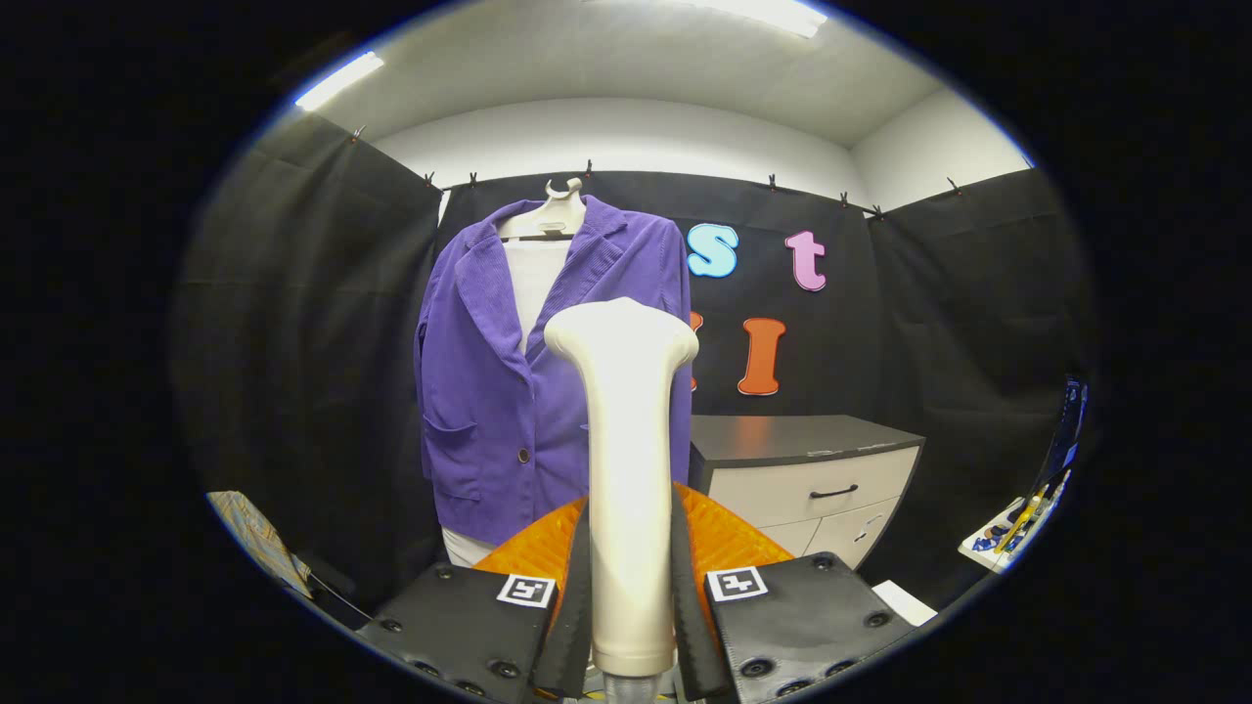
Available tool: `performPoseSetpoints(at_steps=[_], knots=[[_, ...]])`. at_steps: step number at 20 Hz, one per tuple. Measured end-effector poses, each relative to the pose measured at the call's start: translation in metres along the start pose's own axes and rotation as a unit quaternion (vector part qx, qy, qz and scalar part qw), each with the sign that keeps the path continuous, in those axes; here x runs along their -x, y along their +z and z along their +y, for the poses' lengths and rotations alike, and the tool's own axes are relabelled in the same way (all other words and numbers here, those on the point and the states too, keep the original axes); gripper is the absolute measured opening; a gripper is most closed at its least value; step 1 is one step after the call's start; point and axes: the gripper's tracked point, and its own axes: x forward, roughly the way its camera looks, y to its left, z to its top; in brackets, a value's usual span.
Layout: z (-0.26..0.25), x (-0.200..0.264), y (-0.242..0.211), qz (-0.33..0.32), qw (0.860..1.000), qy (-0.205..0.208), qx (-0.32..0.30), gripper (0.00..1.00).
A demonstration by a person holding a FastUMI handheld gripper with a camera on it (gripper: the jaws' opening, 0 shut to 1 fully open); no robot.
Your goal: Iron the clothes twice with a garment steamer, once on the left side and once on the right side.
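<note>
tongs (631,596) clamped on white garment steamer (626,469), held upright | purple jacket (509,391) on hanger (554,210) beyond, seemingly not touching | risk: smooth handle slips or twists; pressing too hard swings jacket off hanger | 2 passes left

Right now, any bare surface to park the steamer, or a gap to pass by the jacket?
Gripper is shut on the steamer. The bare patch is the dark cabinet top, just right of the purple jacket. A gap of black cloth wall lies left of the jacket. It's crowded far right, where a cluttered white surface sits.
</note>
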Motion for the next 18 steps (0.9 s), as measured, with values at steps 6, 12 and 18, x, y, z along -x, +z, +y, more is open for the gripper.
performPoseSetpoints(at_steps=[6, 12, 18], knots=[[-0.046, 0.046, -0.009, 0.005, 1.0, -0.002, 0.004, 0.43], [-0.071, 0.079, -0.018, 0.005, 1.0, 0.004, 0.002, 0.43], [-0.08, 0.095, -0.022, 0.0, 1.0, 0.008, -0.009, 0.43]])
